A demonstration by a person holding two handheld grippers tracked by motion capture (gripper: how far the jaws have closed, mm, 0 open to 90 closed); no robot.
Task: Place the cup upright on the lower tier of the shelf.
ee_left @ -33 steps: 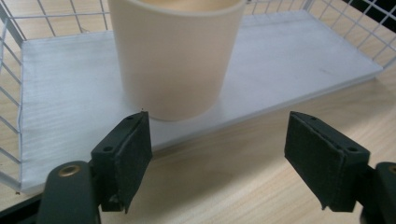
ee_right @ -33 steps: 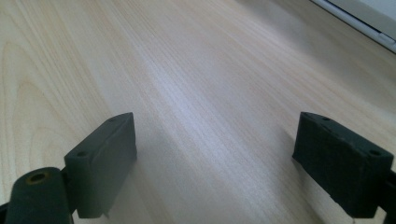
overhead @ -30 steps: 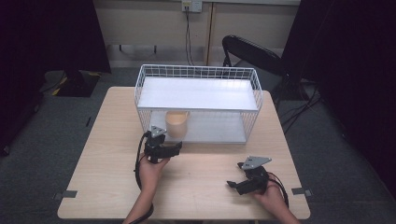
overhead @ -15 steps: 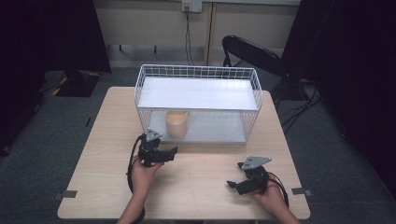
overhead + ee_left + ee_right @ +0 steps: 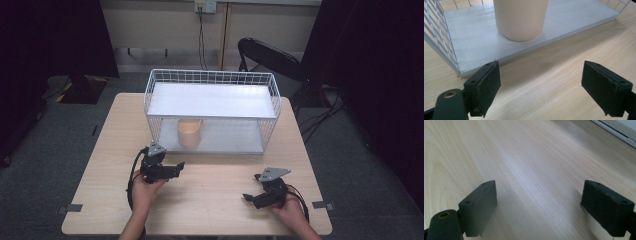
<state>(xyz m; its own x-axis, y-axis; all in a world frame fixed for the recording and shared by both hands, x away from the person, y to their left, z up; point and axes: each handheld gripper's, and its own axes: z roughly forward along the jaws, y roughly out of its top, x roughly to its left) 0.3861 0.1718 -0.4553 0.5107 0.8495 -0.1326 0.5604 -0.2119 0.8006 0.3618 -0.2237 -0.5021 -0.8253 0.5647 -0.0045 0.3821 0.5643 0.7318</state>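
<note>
Cup: one only, pale and round, standing upright on the lower white shelf of the single wire rack, toward its left end. Its top is cut off in the left gripper view (the rim lies above the frame edge). Two grippers rest over the wooden table. Left gripper sits just outside the rack's open front; its jaws have just been opening and stand wide, nothing between them. Right gripper, well apart near the table's near edge, is spread over bare wood.
</note>
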